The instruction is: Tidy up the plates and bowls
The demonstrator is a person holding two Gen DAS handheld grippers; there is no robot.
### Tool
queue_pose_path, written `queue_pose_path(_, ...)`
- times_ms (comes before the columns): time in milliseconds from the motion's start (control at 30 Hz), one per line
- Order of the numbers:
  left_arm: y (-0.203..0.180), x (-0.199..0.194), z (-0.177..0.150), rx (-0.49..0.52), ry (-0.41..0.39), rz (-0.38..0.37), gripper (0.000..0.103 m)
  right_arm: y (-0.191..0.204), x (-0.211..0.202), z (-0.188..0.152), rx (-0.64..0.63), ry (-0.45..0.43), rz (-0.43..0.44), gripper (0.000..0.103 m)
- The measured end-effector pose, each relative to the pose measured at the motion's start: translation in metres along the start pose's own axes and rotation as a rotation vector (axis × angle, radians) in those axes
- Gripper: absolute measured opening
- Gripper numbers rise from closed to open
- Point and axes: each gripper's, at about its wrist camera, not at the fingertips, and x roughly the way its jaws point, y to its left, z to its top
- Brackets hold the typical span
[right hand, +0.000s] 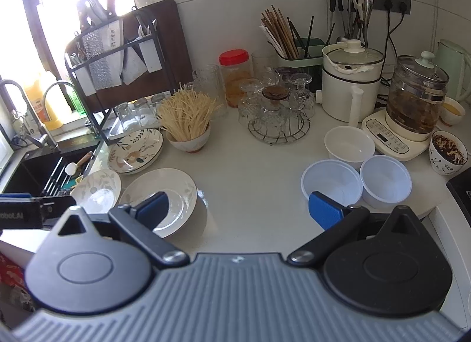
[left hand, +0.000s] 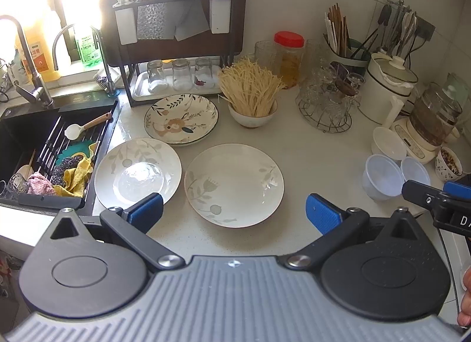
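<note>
Three plates lie on the white counter. A pale leaf-print plate (left hand: 234, 184) (right hand: 164, 199) lies in front of my left gripper (left hand: 234, 212), which is open and empty above its near rim. A second pale plate (left hand: 137, 172) (right hand: 97, 190) lies to its left by the sink. A floral plate (left hand: 181, 118) (right hand: 136, 150) lies behind them. Two clear plastic bowls (right hand: 331, 184) (right hand: 385, 181) and a white bowl (right hand: 348, 143) stand at the right. My right gripper (right hand: 238, 211) is open and empty, hovering between the plates and the bowls.
A bowl of dry noodles (left hand: 251, 97) stands behind the plates. A wire rack of glasses (right hand: 276, 112), a white pot (right hand: 350, 83), a glass kettle (right hand: 415, 100) and a cup of spice (right hand: 447, 153) crowd the back right. The sink (left hand: 44, 150) is at the left.
</note>
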Motion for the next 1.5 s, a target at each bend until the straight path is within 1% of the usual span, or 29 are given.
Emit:
queue_pose_path(133,0.0,0.003,0.002,0.008,0.01,-0.001,0.103,-0.001,0.004,0.001,0.005,0.004,0.006,0.103)
queue_pose_path(333,0.002,0.007,0.009,0.008,0.001,-0.005,0.103,-0.002,0.009,0.005,0.008,-0.001,0.002,0.103)
queue_pose_path(567,0.001,0.014,0.016,0.003,0.01,-0.003,0.103,-0.007,0.011,0.013,0.033,-0.02,0.046,0.103)
queue_pose_path(1067,0.0,0.028,0.032,-0.003,0.021,0.012,0.103,-0.012,0.031,0.024,0.038,0.009,0.074,0.103)
queue_pose_path(1500,-0.016,0.051,0.05,-0.025,0.037,0.039,0.103,-0.025,0.058,0.043,0.02,0.027,0.126,0.103)
